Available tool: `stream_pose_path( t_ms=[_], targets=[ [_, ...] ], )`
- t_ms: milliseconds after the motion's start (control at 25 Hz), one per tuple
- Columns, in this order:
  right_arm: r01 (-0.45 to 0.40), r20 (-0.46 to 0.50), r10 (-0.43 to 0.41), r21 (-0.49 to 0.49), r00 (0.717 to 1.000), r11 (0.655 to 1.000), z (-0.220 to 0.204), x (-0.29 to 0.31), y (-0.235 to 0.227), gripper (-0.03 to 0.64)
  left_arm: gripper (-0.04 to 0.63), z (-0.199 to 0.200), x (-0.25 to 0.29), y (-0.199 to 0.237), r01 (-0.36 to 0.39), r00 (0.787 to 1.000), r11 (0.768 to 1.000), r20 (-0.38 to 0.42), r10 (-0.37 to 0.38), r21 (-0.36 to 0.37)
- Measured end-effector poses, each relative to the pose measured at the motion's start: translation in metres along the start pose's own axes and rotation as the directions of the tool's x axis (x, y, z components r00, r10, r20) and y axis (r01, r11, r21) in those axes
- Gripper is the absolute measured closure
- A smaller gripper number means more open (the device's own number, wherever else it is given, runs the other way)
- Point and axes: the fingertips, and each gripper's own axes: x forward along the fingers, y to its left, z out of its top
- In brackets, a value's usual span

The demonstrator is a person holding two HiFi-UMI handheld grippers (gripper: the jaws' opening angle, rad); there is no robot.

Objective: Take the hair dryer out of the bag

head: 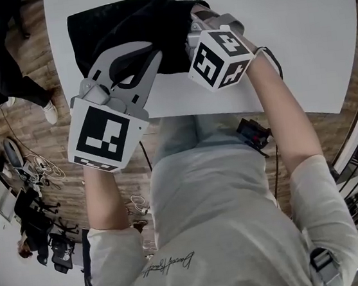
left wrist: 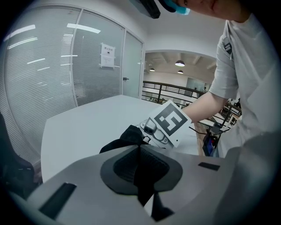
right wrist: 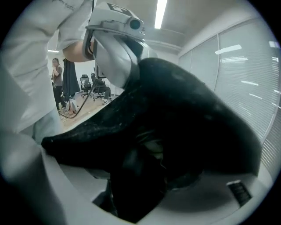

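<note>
- Working at the mouth of the black bag [head: 120, 30], we are only starting the task. The bag is lying on the white counter [head: 294, 28] near its front edge, and nothing is out of it yet.
- We are holding the left gripper [head: 151, 50] on the bag's near edge. Its fingers [left wrist: 79, 176] are pressed together with a fold of black cloth nipped between them, so that side of the opening is being pinned.
- We are holding the right gripper [head: 196, 27] at the bag's right end, nosing in under the cloth. Its fingers [right wrist: 26, 184] are standing wide apart and gripping nothing, though black cloth and a dark bulk are sitting in the gap between them.
- We are not seeing the hair dryer plainly in any view. By our reading it is still inside the bag. The dark bulk with a pale glint in the right gripper view may be part of it, but we cannot tell.
- As we are judging it, one side of the mouth is caught and the free gripper is at the opening.
- Reaching in, closing on the hair dryer, drawing it clear of the cloth and setting it on the counter are all still to do.
</note>
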Motion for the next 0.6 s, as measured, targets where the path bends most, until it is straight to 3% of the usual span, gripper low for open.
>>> stream_pose_path(
  t_ms=[240, 440, 600],
  targets=[
    [-0.008, -0.003, 0.008, 0.03, 1.0, 1.0, -0.005, 0.001, 0.001, 0.318, 0.572, -0.004, -0.01, 0.01, -0.013, 1.0, 1.0, 0.004, 0.013, -0.019],
    [-0.013, 0.006, 0.013, 0.045, 1.0, 0.999, 0.003, 0.006, 0.001, 0.318, 0.574, -0.008, -0.019, 0.017, -0.032, 0.999, 0.995, 0.002, 0.033, -0.094],
    [0.021, 0.039, -0.023, 0.047, 0.999, 0.999, -0.001, -0.004, -0.01, 0.318, 0.573, -0.004, -0.014, 0.021, -0.046, 0.999, 0.995, -0.027, 0.044, -0.089]
  ],
)
